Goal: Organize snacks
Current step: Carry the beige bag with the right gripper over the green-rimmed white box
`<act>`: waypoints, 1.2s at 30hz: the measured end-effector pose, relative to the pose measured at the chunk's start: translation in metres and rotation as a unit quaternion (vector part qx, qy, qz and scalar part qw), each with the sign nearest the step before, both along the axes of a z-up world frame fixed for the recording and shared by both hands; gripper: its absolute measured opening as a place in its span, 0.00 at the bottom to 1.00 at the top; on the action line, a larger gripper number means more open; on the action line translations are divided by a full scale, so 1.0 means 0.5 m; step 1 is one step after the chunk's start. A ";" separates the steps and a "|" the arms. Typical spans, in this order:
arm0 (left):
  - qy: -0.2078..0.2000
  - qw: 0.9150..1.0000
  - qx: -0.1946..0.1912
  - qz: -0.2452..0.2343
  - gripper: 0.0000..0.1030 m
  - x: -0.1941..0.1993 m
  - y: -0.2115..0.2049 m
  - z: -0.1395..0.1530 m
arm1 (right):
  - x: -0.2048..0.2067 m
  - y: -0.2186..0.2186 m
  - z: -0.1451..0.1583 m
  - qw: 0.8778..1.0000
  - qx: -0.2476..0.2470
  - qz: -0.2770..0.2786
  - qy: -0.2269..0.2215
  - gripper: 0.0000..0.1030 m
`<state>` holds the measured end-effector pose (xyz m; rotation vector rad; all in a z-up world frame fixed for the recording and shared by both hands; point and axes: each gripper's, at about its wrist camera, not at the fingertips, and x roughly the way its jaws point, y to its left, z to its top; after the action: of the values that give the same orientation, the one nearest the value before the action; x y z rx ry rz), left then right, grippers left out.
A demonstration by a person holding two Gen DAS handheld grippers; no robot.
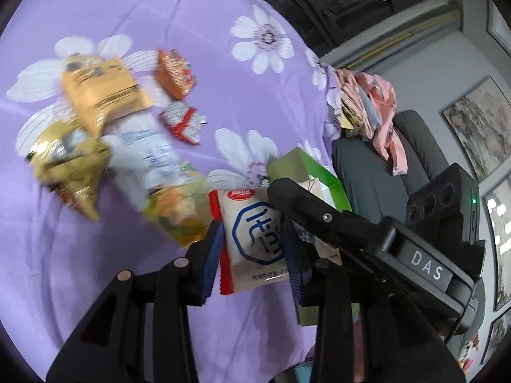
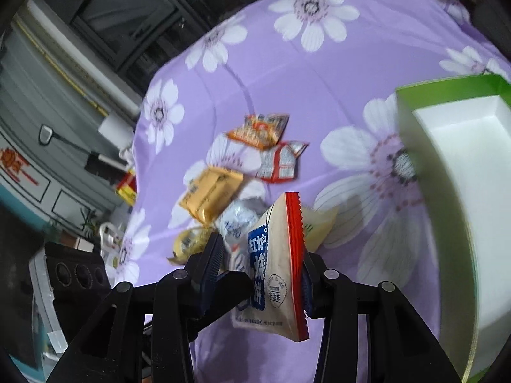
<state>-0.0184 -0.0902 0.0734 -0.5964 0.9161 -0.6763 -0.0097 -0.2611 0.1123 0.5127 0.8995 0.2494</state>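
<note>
While the loose snacks (image 1: 108, 134) are lying blurred at the left of the purple floral cloth (image 1: 223, 102), the left gripper (image 1: 254, 255) is clamping a white packet (image 1: 252, 239) low in the left wrist view. The right gripper (image 2: 260, 261) is pinching a red-edged packet (image 2: 281, 268) at bottom centre, the green box (image 2: 447, 172) sitting at right.

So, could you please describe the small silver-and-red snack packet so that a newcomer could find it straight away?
Start from the purple flowered cloth and find the loose pile of snacks. The silver-and-red packet lies at the pile's far edge, right beside the orange packet. It alone is silvery with red bands crossing it.
</note>
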 end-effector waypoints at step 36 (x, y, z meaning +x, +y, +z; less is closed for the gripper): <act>0.057 0.975 0.207 -0.061 0.35 0.089 -0.178 -0.111 | -0.032 -0.169 -0.015 0.992 0.066 -0.108 0.029 0.40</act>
<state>0.0262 -0.1790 0.0179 -0.2103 1.1699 -0.5412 -0.0258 -0.3457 0.1046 0.7377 0.8808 0.0975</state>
